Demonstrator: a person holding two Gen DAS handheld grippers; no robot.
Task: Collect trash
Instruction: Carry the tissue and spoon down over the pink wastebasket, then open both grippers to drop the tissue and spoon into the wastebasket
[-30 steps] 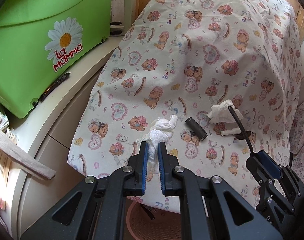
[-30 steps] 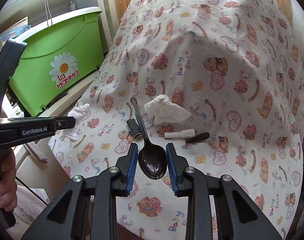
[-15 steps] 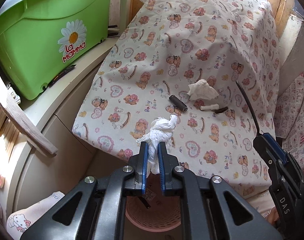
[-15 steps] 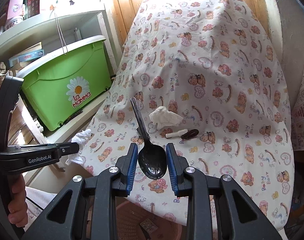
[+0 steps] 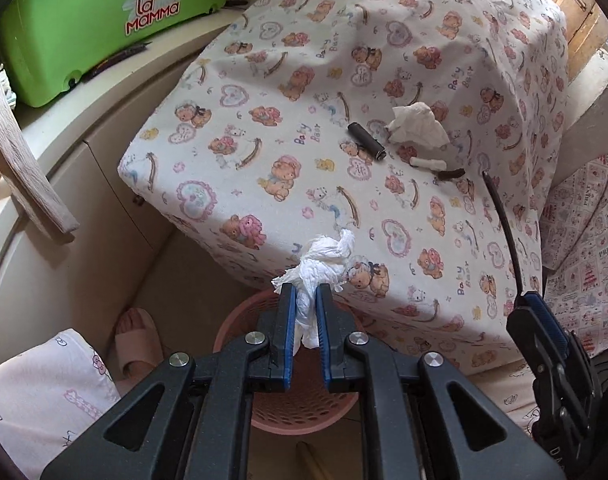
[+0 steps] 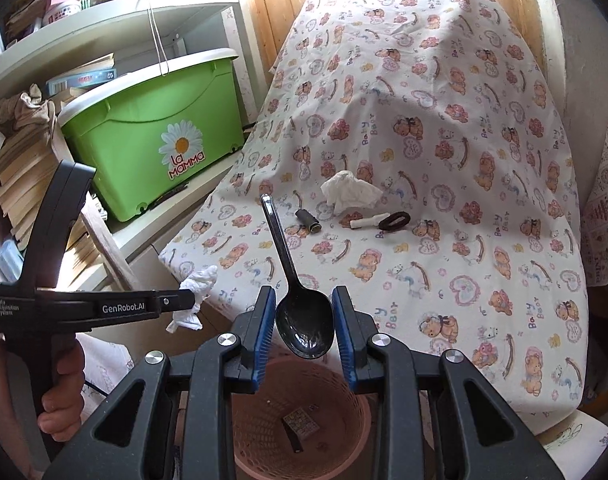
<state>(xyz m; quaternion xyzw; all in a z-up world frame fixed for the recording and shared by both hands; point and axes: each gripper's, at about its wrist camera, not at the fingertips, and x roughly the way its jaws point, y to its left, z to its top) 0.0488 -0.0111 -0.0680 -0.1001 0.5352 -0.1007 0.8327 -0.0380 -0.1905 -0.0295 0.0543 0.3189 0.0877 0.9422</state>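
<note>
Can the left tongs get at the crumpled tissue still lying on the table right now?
Probably not yet. The left tongs are shut on a wad of tissue above the pink basket, so they are occupied. The way to the crumpled tissue on the table looks clear once that wad is dropped.

Home room, teddy-print cloth (image 6: 444, 168), cluttered bookshelf (image 6: 32, 128)
</note>
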